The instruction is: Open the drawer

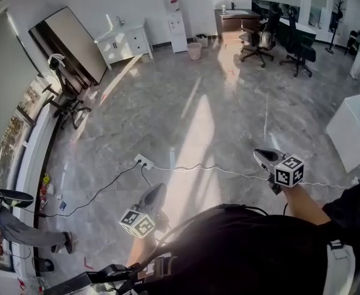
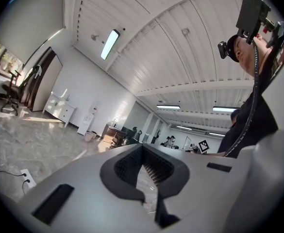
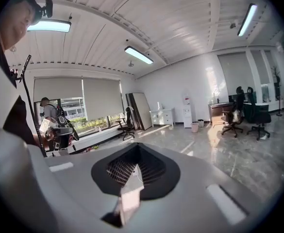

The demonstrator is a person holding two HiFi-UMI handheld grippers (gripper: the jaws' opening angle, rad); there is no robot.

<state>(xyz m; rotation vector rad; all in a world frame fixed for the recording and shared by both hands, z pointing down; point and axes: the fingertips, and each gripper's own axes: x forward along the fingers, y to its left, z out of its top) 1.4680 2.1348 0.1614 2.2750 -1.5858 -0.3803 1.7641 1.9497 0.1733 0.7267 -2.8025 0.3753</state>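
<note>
Overhead, we look steeply down on a wide office room with a grey marbled stone floor (image 1: 216, 103). We hold a two-jaw tool in each hand, low in the head view, above the floor and touching nothing. Our left gripper (image 1: 159, 190) sits near the bottom centre; in its own view its jaws are closed together at the tips, nothing between them. Our right gripper (image 1: 259, 154) is out to the right on an outstretched arm; its jaws too are pressed together and empty. The white cabinet with drawers (image 1: 125, 42) stands against the far wall at upper left, well apart from both grippers; whether its drawers are in or out is too small to tell. Just right of it stands a white water dispenser (image 1: 177, 26), then a small pink bin (image 1: 194, 50). Black office chairs (image 1: 260, 42) sit by a desk at the top right. A white power strip (image 1: 144, 161) lies on the floor between the grippers and the cabinet, its thin cables trailing left and right. Another person (image 1: 20, 229) is at the left edge by the window
</note>
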